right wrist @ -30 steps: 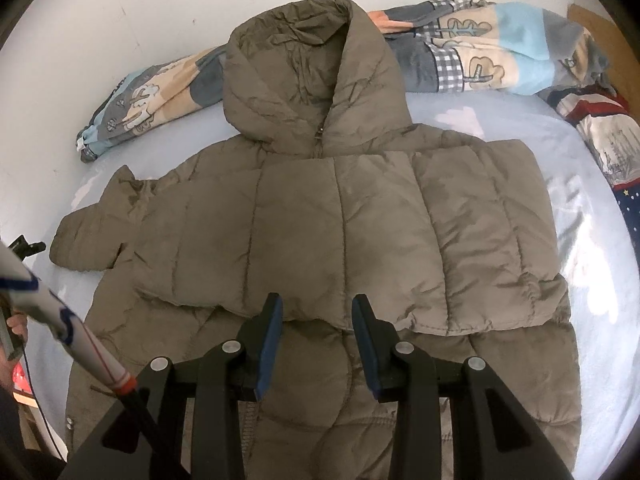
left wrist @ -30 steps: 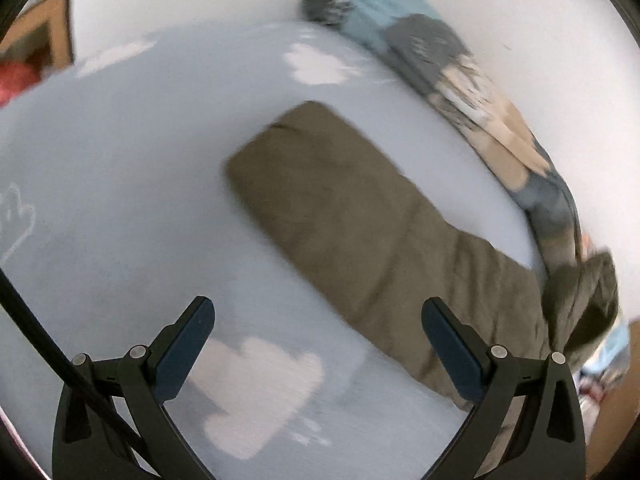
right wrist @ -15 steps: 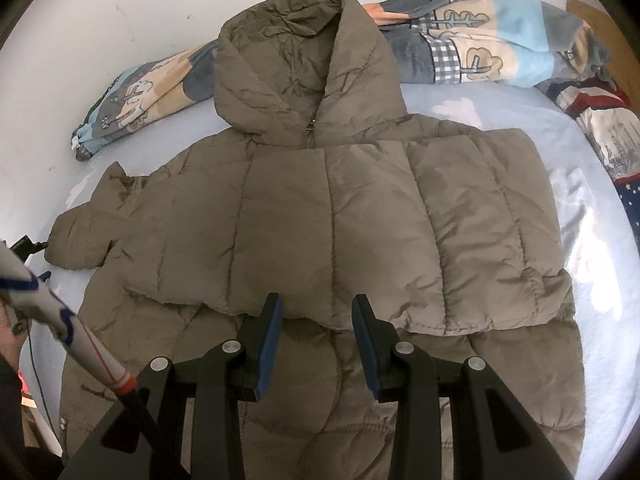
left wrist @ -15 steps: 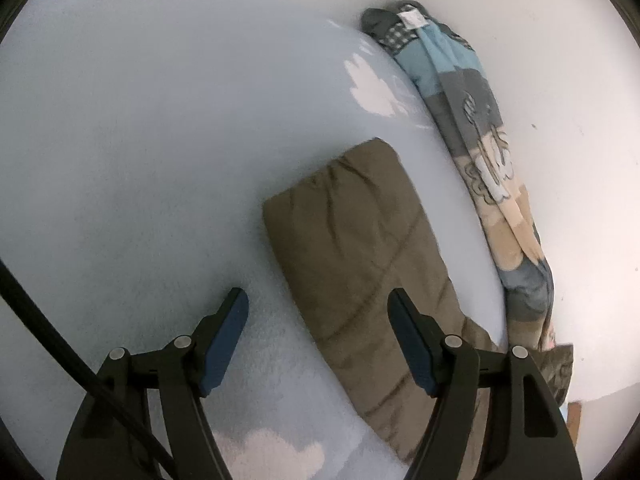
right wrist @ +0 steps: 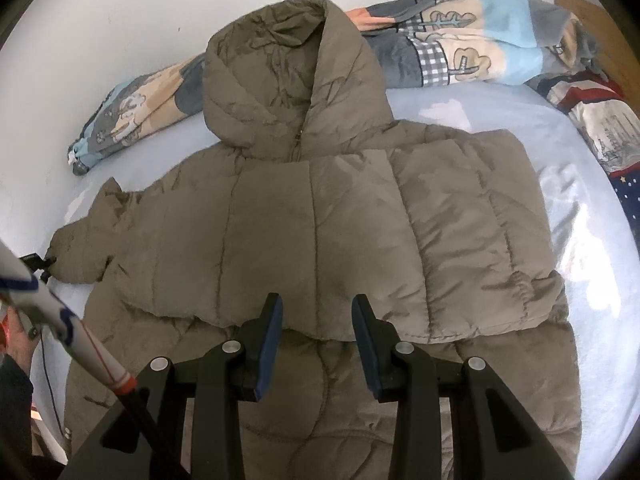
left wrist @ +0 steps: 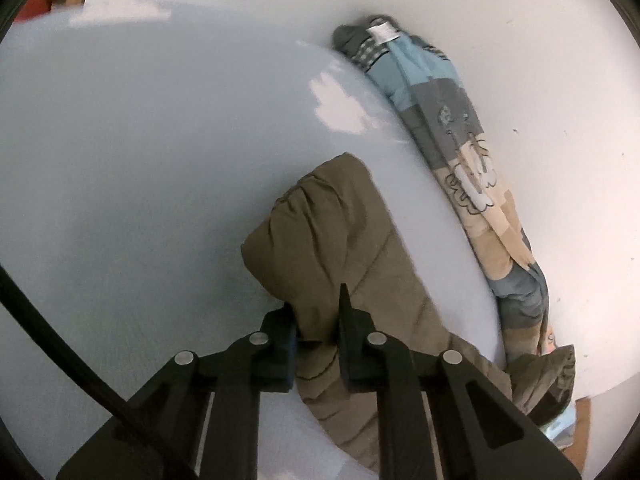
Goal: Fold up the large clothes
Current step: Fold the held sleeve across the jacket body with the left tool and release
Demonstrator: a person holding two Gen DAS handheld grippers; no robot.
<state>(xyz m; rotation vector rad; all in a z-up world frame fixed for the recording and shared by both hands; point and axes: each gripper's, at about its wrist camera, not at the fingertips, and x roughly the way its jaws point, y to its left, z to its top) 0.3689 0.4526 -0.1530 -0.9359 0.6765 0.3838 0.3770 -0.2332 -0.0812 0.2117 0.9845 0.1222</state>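
Both grippers over jacket (right wrist: 320, 220): left gripper (left wrist: 316, 312) pinching sleeve (left wrist: 340, 248), seemingly; right gripper (right wrist: 316, 320) part-open, empty

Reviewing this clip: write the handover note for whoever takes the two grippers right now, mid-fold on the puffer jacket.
Left gripper: shut on the jacket's left sleeve, near its cuff, on the light blue bed sheet.
Right gripper: open, holding nothing, above the jacket body.
Jacket: front up, hood toward the wall, over the patterned blanket.
Done: the other sleeve is folded across the chest.
Left: probably fold the gripped sleeve across too, then fold the body and hood.
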